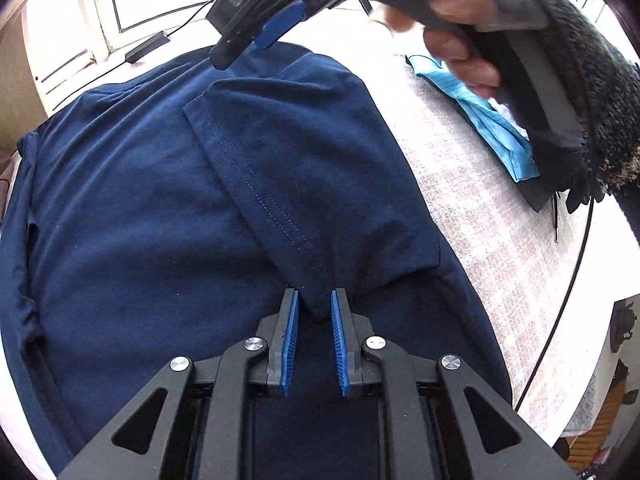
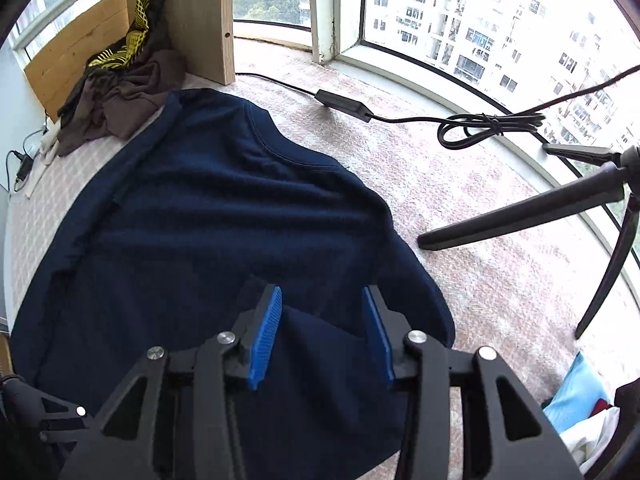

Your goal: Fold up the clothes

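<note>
The navy T-shirt (image 1: 160, 208) lies spread on the pale patterned bed cover (image 1: 480, 208), filling the lower left of the left wrist view. One sleeve (image 1: 280, 168) is turned in over the body, its double-stitched hem running from about 11 o'clock down toward 6 o'clock. It looks like thin, limp jersey: light, soft, quick to wrinkle and to slide over itself, so a pinch should take a doubled edge such as a hem or a fold corner, not a single flat layer.

The left gripper (image 1: 314, 314) points steeply down at 6 o'clock with a narrow gap between its blue pads; the tip of the folded sleeve sits between them, and whether they press on it cannot be told. The right gripper (image 2: 322, 312) stands open, a raised ridge of cloth between its pads but not pinched. In the right wrist view the neckline (image 2: 288, 148) sits near 12 o'clock.

Outward: a light blue cloth (image 1: 492, 120) at 2 o'clock, beside the person's hand (image 1: 456, 40) on the other gripper's handle. A brown and yellow clothes heap (image 2: 120, 84) lies at 10 o'clock, a power adapter with cable (image 2: 344, 106) at 1 o'clock, and a tripod leg (image 2: 520, 216) at 3 o'clock.
</note>
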{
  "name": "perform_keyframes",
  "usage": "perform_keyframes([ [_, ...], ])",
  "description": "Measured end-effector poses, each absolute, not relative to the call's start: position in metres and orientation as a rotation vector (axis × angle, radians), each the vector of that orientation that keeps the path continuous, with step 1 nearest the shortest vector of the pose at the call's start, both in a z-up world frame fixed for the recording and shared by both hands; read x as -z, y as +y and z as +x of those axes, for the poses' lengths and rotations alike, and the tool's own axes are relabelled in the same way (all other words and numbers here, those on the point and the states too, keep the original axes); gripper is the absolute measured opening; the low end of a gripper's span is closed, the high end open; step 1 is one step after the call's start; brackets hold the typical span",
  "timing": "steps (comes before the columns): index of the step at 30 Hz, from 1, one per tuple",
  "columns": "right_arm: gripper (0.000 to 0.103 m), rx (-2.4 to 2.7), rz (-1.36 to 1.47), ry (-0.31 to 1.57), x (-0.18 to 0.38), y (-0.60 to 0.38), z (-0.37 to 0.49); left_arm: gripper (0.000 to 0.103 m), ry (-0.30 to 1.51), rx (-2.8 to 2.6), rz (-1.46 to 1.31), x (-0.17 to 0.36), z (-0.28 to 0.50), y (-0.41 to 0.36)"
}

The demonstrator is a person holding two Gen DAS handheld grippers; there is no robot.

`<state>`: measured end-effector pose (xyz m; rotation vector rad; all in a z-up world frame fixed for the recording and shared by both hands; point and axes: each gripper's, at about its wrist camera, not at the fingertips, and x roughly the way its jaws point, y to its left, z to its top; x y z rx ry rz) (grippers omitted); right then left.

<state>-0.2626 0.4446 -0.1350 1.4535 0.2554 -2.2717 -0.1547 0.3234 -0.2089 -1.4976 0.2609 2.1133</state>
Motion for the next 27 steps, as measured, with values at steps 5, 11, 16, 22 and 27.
perform_keyframes([
  [5, 0.041, 2.283, 1.540, 0.221, 0.155, 0.468, -0.244, 0.017, 0.329, -2.167, -1.490, 0.205, -0.153, 0.322],
  [11, 0.041, 2.359, 1.538, 0.062, 0.140, 0.492, -0.232, 0.025, 0.417, -2.236, -1.462, 0.187, -0.136, 0.319],
  [16, 0.042, 2.458, 1.411, -0.071, 0.088, 0.517, -0.183, 0.027, 0.416, -2.268, -1.434, 0.168, -0.110, 0.328],
  [22, 0.047, 2.580, 1.245, -0.222, 0.019, 0.555, -0.085, 0.031, 0.488, -2.308, -1.325, 0.137, -0.046, 0.309],
  [27, 0.055, 2.631, 1.187, -0.332, -0.010, 0.586, 0.040, 0.033, 0.467, -2.277, -1.289, 0.134, 0.034, 0.278],
])
